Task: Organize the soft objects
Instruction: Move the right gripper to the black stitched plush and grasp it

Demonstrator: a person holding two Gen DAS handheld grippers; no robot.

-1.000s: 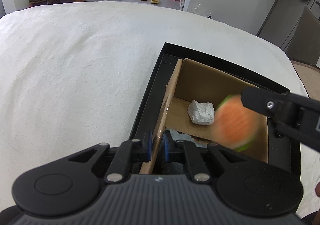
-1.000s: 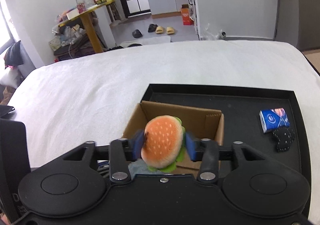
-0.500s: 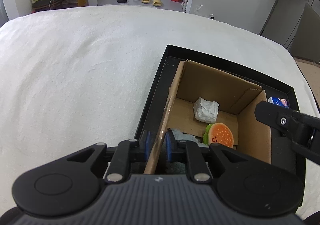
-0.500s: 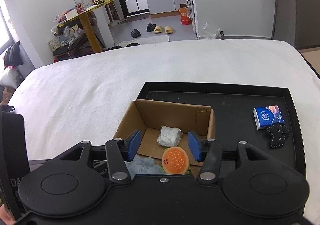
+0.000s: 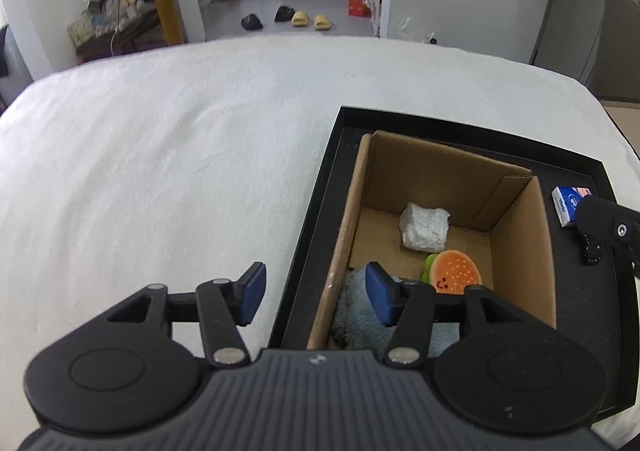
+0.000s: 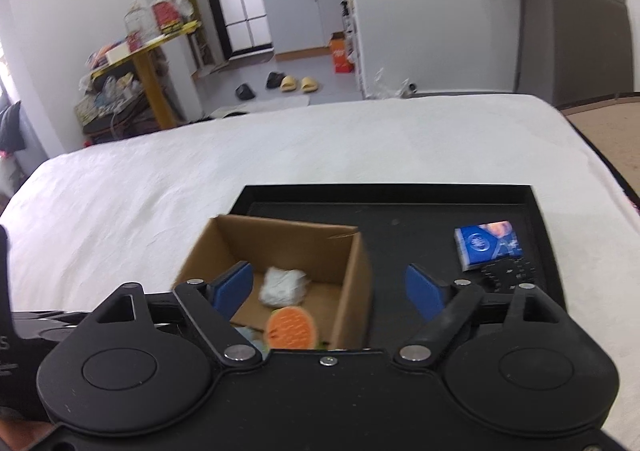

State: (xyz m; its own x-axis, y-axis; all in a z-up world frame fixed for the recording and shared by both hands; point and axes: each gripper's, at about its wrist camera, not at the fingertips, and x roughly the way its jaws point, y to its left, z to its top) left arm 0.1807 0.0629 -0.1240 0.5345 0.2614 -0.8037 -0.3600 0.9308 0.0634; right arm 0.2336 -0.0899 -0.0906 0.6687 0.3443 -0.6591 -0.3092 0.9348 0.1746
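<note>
Left wrist view. The cardboard box [image 5: 452,227] stands in the left part of the black tray [image 5: 472,123], lower right of the frame, on the white bedcover [image 5: 180,155]. Three soft items already lie inside: a crumpled white wad [image 5: 424,227] mid-floor, the burger plush [image 5: 454,271] just below it, and a light blue fluffy cloth [image 5: 356,315] at the near corner. To the right of the box, on the tray floor, a blue tissue pack [image 5: 568,205] and a black dotted item [image 5: 591,251] remain — judged as the work left, if both count as soft goods. The left gripper [image 5: 314,297] holds nothing: its jaws are opening, about half spread, and they straddle the box's left wall without pressing it — one blue pad outside over the tray rim, the other inside over the blue cloth. Part of the right gripper intrudes at the right edge.

Right wrist view. The same box [image 6: 280,267] sits centre-low, with the white wad [image 6: 285,285] and burger plush [image 6: 291,329] visible inside; the image is slightly blurred. The tissue pack [image 6: 488,245] and the dotted item [image 6: 506,275] lie at right on the tray [image 6: 400,193]. The right gripper [image 6: 330,291] is empty, jaws opening and wide apart, framing the box's right wall with no contact evident. The plush rests free on the box floor.
</note>
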